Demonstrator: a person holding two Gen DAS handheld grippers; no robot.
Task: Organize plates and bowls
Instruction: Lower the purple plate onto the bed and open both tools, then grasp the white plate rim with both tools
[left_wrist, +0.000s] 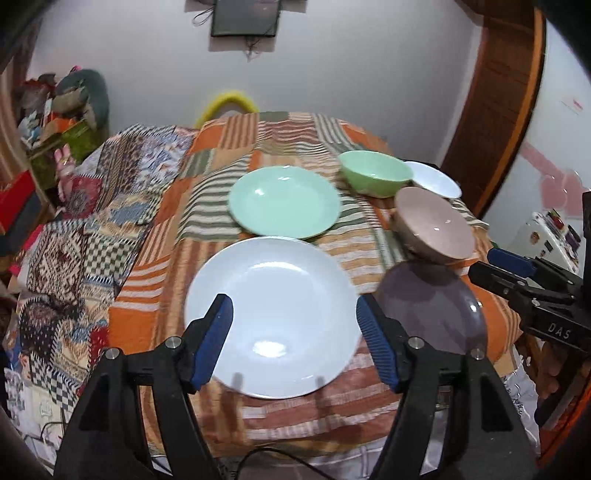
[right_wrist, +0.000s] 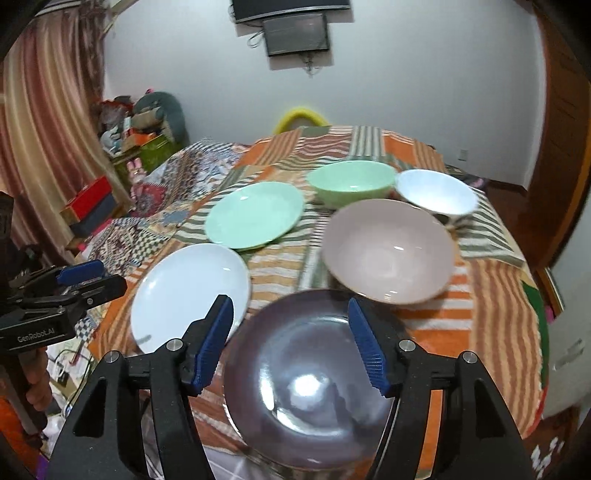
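Both grippers' jaws spread, empty: left gripper (left_wrist: 294, 339) above white plate (left_wrist: 271, 317), right gripper (right_wrist: 291, 341) above dark plate (right_wrist: 310, 391) (near rim hidden).

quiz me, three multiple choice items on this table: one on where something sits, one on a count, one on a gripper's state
1. The green bowl sits
A. nearest the camera
B. at the far side, beside the white bowl
C. on the green plate

2. How many bowls are there?
A. three
B. one
C. five

3. The left gripper is
A. open, holding nothing
B. shut on the white plate
C. out of view

Key: 1 B, they stand side by side at the back. 2 A, green, white and pink bowl. 3 A, its fingers stand apart above the plate.
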